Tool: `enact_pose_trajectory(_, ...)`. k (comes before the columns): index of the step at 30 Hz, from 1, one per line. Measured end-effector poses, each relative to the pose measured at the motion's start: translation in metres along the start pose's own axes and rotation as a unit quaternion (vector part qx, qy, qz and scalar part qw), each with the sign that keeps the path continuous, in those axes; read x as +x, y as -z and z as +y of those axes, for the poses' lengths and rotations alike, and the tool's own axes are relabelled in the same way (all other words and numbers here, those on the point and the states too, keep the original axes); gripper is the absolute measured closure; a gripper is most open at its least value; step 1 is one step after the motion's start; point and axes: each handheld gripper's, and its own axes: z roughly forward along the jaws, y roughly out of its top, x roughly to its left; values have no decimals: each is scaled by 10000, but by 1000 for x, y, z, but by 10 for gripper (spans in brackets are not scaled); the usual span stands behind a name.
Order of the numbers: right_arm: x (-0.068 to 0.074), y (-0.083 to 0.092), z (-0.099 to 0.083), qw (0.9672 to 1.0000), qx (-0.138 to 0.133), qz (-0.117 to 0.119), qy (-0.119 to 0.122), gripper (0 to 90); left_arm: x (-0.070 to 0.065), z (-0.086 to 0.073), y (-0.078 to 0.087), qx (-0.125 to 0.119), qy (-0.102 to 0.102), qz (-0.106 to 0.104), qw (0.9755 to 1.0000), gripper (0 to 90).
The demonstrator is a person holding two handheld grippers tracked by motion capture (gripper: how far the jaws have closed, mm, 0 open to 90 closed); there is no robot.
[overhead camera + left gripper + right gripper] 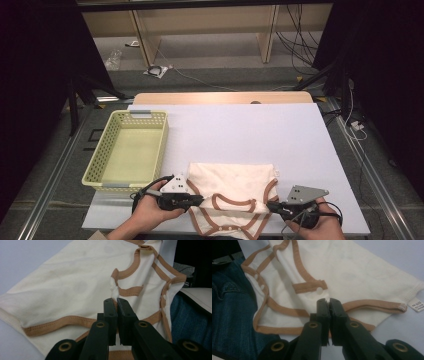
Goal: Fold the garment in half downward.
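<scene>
I see the wide white tabletop (250, 130) spread across the scene, and on its left part the pale yellow perforated plastic basket (127, 150), a long rectangle whose long side runs away from me.

Near the front edge, about midway between my two hands, lies the cream baby bodysuit with tan-brown trim (232, 187). Its plain, broad body part points toward the far side of the table, and the trimmed leg openings and snap tabs point back toward me, hanging slightly over the front edge. So its length runs front to back, while I hold it stretched sideways at the near end. A small white care label (416, 305) sticks out of one side seam and rests on the tabletop.

My left gripper (114, 300) sits at the garment's left near corner, jaws pressed together on a bunched bit of cream cloth right beside the brown trim. My right gripper (327, 301) sits at the right near corner, jaws likewise clamped on the fabric just below a white snap (319, 290) on a brown tab. In both gripper views, blue denim shows past the table edge.
</scene>
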Motion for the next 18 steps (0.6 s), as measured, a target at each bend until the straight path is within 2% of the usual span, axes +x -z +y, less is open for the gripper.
enact_pose_trajectory(18, 2, 0, -3, 9998, 189, 77, 53, 880, -4, -3, -1, 110, -63, -89, 9999, 856)
